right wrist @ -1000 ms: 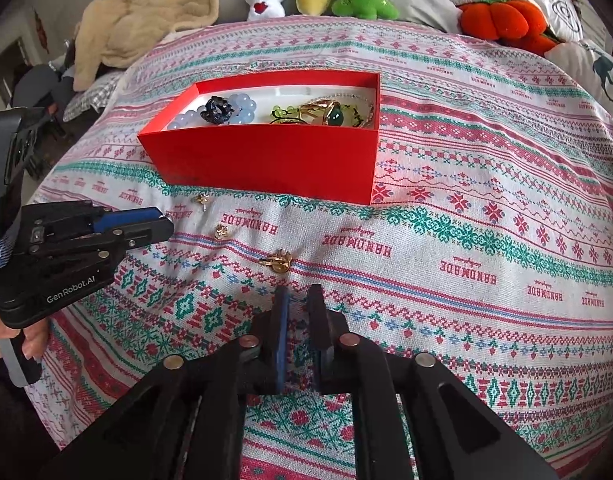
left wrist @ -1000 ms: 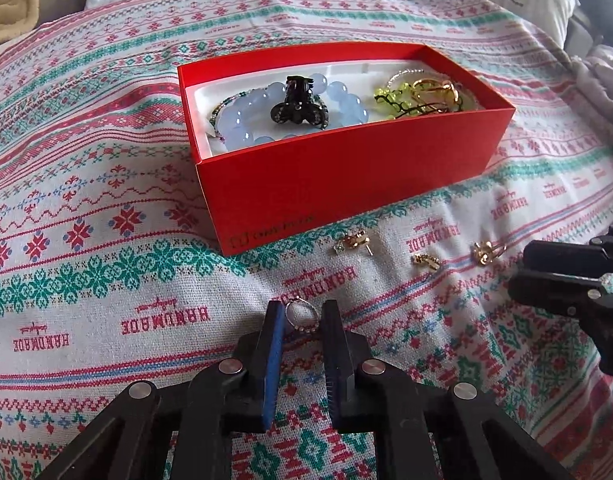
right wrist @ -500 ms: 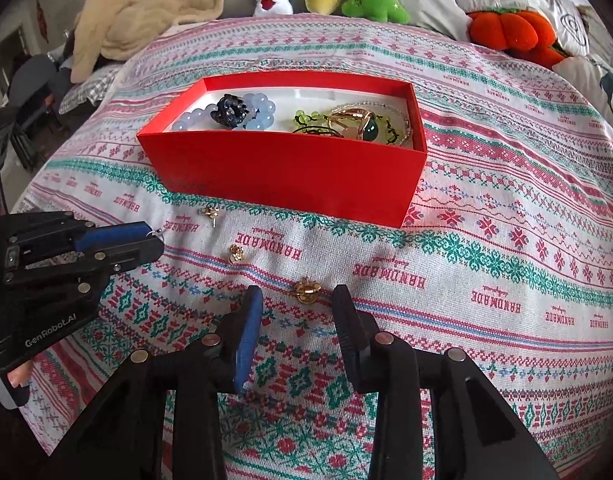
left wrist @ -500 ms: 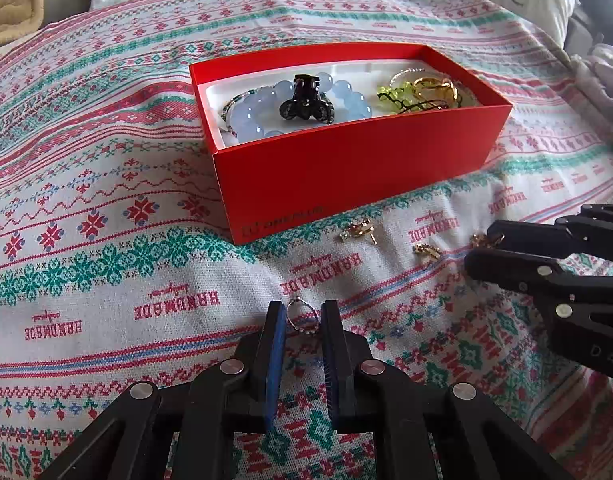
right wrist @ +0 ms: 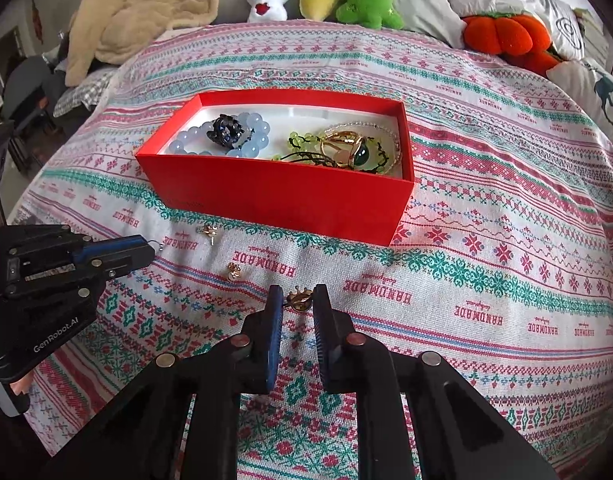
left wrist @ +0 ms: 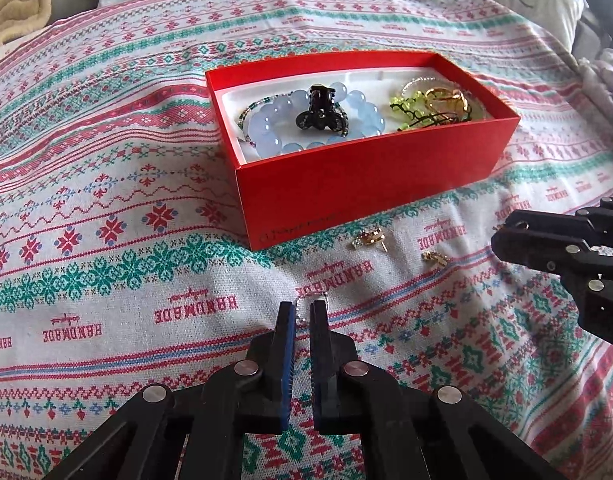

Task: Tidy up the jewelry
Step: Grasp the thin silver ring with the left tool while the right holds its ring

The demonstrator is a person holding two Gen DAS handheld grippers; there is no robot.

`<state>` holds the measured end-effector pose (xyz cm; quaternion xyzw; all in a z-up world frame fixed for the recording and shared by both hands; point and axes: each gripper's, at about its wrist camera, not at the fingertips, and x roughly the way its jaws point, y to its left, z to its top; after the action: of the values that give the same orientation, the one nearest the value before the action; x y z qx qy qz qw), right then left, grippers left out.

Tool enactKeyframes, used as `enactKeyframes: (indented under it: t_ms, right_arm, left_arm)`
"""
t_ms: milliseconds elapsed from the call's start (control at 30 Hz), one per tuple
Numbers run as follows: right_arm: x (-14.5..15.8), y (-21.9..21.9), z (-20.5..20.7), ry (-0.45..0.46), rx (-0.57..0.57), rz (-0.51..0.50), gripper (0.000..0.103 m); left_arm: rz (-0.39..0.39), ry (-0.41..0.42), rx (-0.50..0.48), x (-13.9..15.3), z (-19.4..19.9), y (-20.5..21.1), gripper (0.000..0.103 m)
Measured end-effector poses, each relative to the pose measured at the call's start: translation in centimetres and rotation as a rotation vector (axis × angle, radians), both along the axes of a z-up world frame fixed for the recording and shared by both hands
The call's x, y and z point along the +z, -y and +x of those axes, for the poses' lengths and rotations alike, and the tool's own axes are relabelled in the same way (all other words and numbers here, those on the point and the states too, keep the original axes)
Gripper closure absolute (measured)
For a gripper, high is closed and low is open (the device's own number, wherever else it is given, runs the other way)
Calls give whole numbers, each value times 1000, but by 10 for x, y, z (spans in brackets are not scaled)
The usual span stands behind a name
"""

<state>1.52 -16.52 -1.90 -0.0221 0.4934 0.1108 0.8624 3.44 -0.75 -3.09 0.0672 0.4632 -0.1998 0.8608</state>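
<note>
The left tool (left wrist: 302, 312), low in the frame's centre, pinches a thin silver ring (left wrist: 311, 300) at its fingertips. The right tool (right wrist: 297, 300) is spread partway around a gold crown stud (right wrist: 298, 299) lying on the patterned bedspread (right wrist: 486, 264). Two more gold earrings (left wrist: 368, 238) lie just below the red box (left wrist: 366, 176), mid-frame, holding a blue bead bracelet (left wrist: 274, 136).
</note>
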Motion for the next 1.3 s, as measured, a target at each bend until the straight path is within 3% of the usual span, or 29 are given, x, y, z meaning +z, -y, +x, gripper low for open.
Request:
enactKeyframes:
  t_ms: [133,267,333,400,567,867,1133,1300]
  right_arm:
    - [13,3,2,-5,-13,26,87]
    - [24,13,1,3,-38,63,87]
    - [24,17,1,-3,-50,70,87]
    - [20,20,0,-17,-61,70,87]
    - [9,23,-4,-51,-68,57,87]
    - [4,26,-9,-59,-69,51,87]
    - [3,26,-5,-61,-73,50,87]
    - [6,23,-4,-53,-66,51,87]
  left_arm:
    - [-27,-25,7,6,4,-7,102]
    - [-113,-56,19,8,8,-21,98]
    - [-137,-70,9,6,6,-23,76]
    - [-130,-71,-13,3,3,-19,66]
    - [-42,-53,-46,-8,-1,0,64]
    - [18,-31,-68,-16,10,17,67]
    - [28,-11,-66,-15,6,17,96]
    - [32,0,-65,-13,0,17,103]
